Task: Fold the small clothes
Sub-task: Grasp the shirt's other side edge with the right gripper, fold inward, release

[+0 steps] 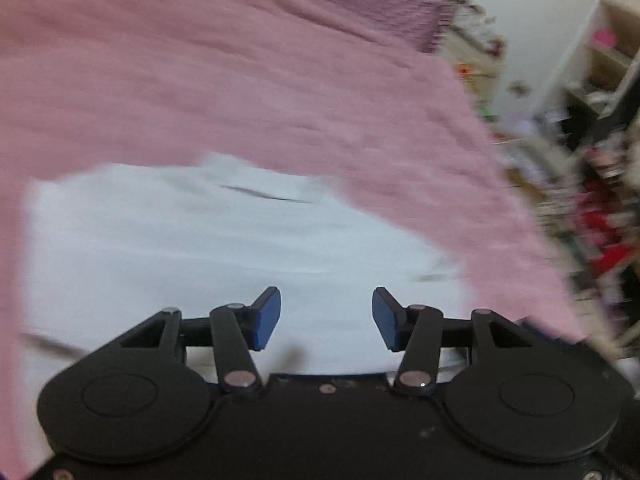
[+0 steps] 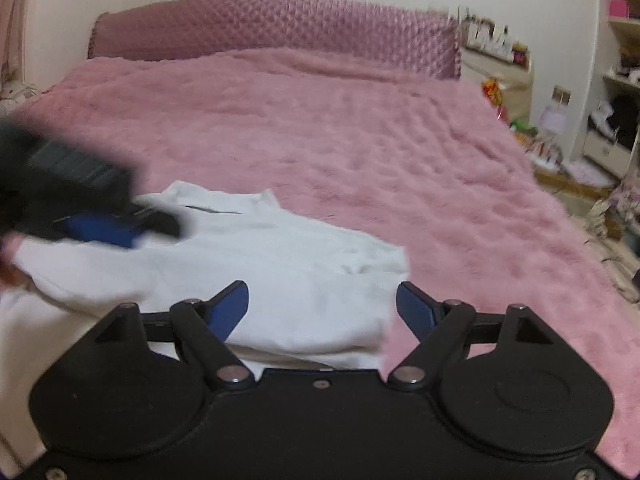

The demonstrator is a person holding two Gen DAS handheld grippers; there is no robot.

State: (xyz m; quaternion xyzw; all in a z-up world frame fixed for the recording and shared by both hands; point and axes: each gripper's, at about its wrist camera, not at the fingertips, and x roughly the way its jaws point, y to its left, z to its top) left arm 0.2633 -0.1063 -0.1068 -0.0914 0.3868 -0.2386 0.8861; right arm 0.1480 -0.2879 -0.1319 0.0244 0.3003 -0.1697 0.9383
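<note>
white garment lies on the bed, under both parted grippers.

Open pink blanket ahead of me, white garment below, quilted headboard beyond, cluttered shelves right.

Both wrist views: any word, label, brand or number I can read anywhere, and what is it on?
None can be read.
White garment: no print or tag text shows; only a thin dark line near its collar.
Pink blanket: plain.
Shelves and the clutter beside the bed: boxes and packets there may carry print, but too small and blurred to read.
Left wrist view: motion-blurred, nothing legible.
</note>
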